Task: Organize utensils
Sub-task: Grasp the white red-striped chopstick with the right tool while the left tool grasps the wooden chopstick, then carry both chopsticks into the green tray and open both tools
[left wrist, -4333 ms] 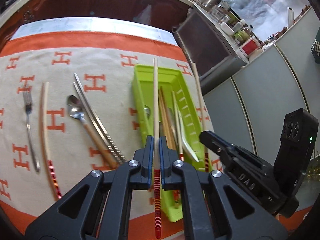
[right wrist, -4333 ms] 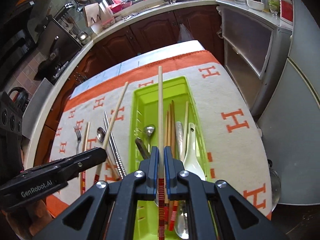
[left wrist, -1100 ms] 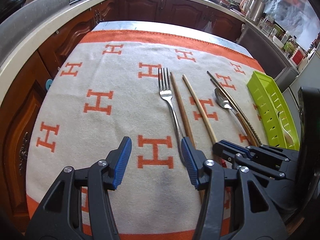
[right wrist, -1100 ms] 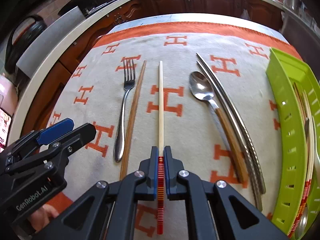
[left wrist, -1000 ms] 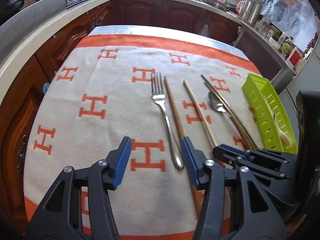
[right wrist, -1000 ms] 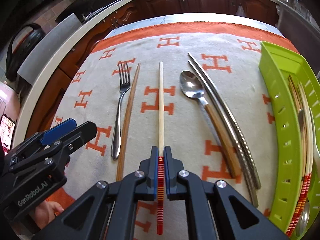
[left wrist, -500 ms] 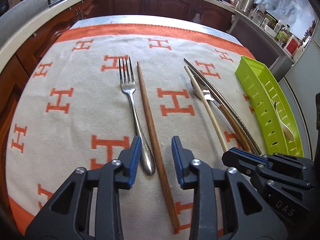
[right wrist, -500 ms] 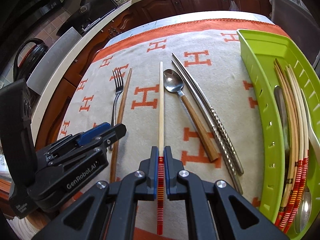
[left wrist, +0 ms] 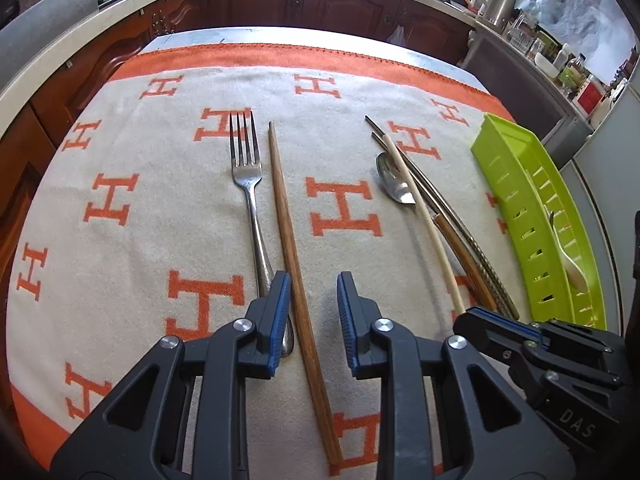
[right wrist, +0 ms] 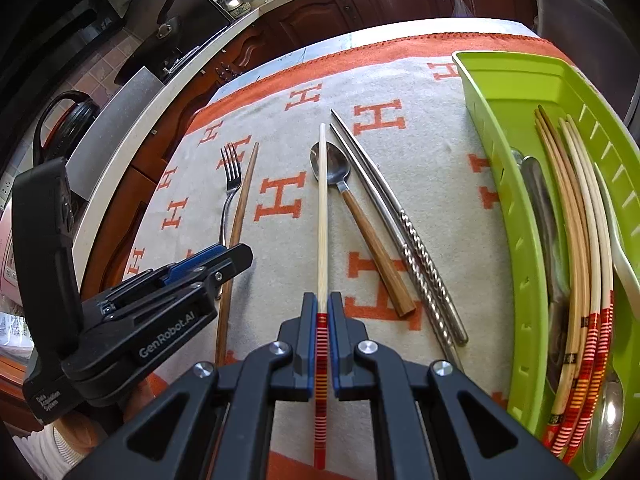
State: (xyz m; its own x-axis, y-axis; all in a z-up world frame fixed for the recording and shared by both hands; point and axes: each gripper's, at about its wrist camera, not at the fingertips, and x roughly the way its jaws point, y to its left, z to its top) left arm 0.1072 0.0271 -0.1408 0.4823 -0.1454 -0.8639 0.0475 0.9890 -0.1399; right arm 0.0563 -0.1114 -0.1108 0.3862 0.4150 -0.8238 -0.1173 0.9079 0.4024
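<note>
wooden chopstick (left wrist: 291,256) — lengthwise between closing left hand-held gripper (left wrist: 310,320) jaws.

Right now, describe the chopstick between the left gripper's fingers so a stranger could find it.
On the orange-lettered cloth, left of the green tray, lies a fork. Beside it is the brown chopstick: dark plain wood, unlike the pale one with red stripes.

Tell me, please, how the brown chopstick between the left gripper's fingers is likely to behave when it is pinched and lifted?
The brown chopstick looks like stiff wood, so it should not flex. It is long and thin, and the left gripper, now closing, straddles its thick end, so the far tip may droop. Probably light, it could roll on the cloth if nudged.
</note>
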